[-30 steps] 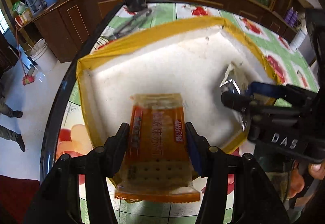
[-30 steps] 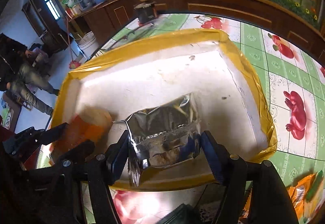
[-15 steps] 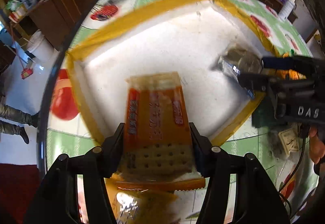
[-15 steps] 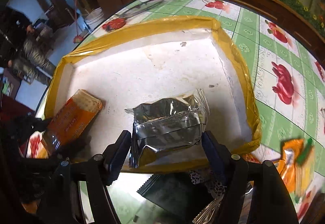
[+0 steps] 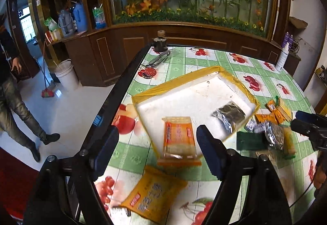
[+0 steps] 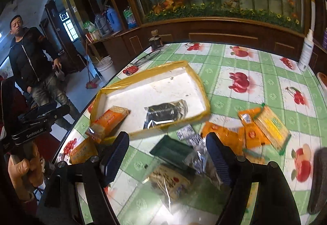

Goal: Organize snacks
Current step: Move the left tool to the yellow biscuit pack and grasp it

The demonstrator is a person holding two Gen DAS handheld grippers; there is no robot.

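A white tray with a yellow taped rim lies on the fruit-patterned table. An orange cracker packet rests on its near-left side, with one end over the rim. Inside the tray lies a silver foil packet. My left gripper hangs above and short of the cracker packet; its jaws are opening with nothing between them. My right gripper hovers over a pile of loose snacks in front of the tray. Its jaws are also opening and hold nothing.
A yellow packet lies near the table's left edge. A dark green packet and a clear wrapped one lie below the right gripper. A spray bottle stands far right. A person stands beyond the left edge.
Both grippers let go of their packets and drew back and up from the tray. The cracker packet and the foil packet now lie in the tray.
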